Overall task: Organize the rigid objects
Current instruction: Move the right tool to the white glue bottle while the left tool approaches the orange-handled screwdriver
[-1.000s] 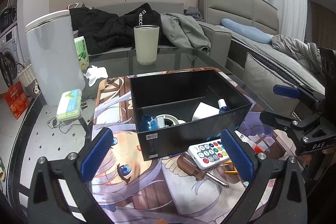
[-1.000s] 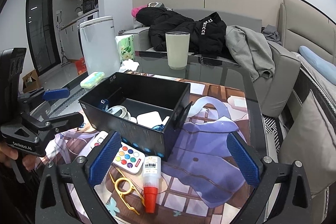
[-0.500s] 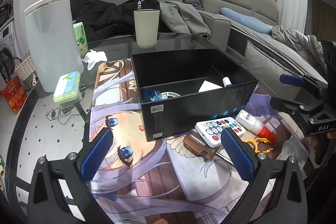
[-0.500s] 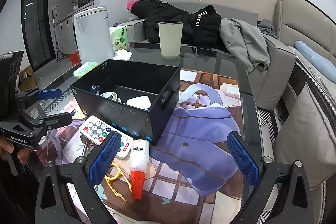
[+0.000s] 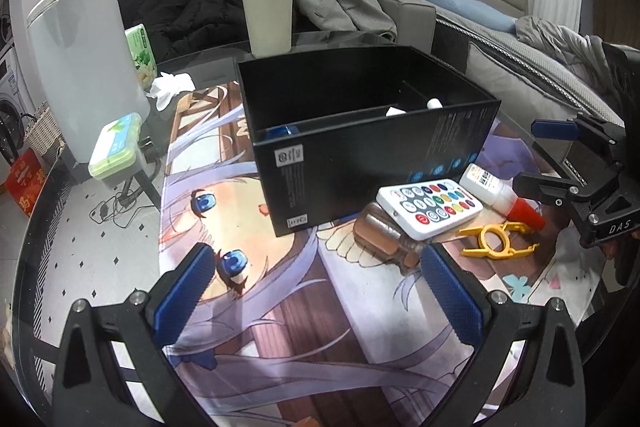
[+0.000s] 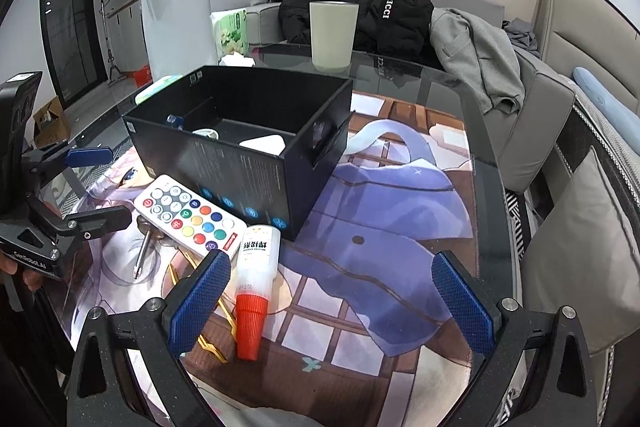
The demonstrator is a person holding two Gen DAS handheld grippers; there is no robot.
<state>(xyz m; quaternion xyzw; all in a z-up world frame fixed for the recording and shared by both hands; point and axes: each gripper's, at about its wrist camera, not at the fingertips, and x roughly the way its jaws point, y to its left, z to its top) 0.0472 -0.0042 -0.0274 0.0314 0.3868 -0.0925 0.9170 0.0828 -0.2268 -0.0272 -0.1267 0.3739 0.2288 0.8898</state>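
A black open box stands on the printed mat, also in the right wrist view, with a few small items inside. In front of it lie a white remote with coloured buttons, a white glue bottle with a red cap, a yellow plastic clip and a brown-handled tool under the remote. My left gripper is open and empty, low over the mat before the box. My right gripper is open and empty, just right of the glue bottle.
A pale cup stands behind the box on the glass table. A white bin, a tissue pack and a green case are at the left. A sofa with clothes lies behind.
Both grippers have dropped lower and pulled back from the box. The remote, glue bottle and clip now sit closer in view. Both stay open.
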